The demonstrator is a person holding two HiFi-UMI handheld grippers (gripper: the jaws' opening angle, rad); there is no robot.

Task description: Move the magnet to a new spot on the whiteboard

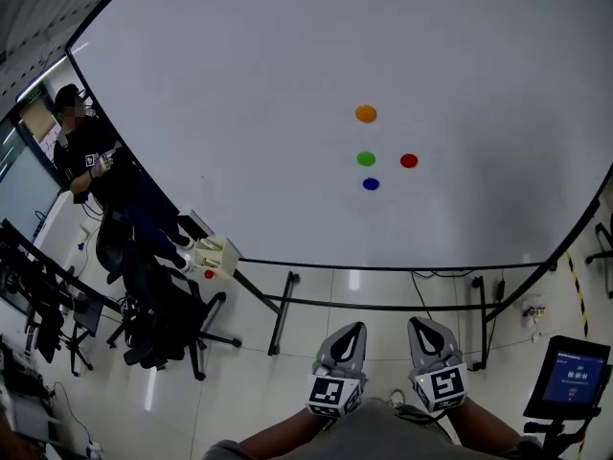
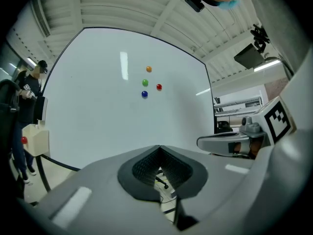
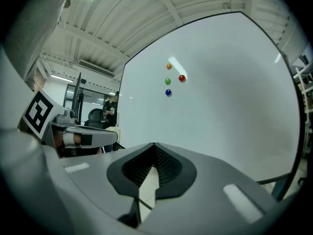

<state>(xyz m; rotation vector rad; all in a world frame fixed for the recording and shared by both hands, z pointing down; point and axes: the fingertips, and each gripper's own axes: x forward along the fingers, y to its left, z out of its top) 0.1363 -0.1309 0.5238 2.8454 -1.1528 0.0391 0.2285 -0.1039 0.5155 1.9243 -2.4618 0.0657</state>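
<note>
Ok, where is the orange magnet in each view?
Head view: orange magnet, topmost of four, right of centre.
Left gripper view: orange magnet, upper middle, just left of centre.
Right gripper view: orange magnet, upper middle, just right of centre.
Shared landmark: green magnet just below it.

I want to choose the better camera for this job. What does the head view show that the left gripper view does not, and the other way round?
Only the head view: a small screen at the lower right, and the marker cube of the left gripper. Only the left gripper view: the ceiling, and that gripper's fingers shut together with nothing between them. Both: the whiteboard, the orange magnet, green magnet, red magnet and blue magnet on it, and the right gripper.
</note>
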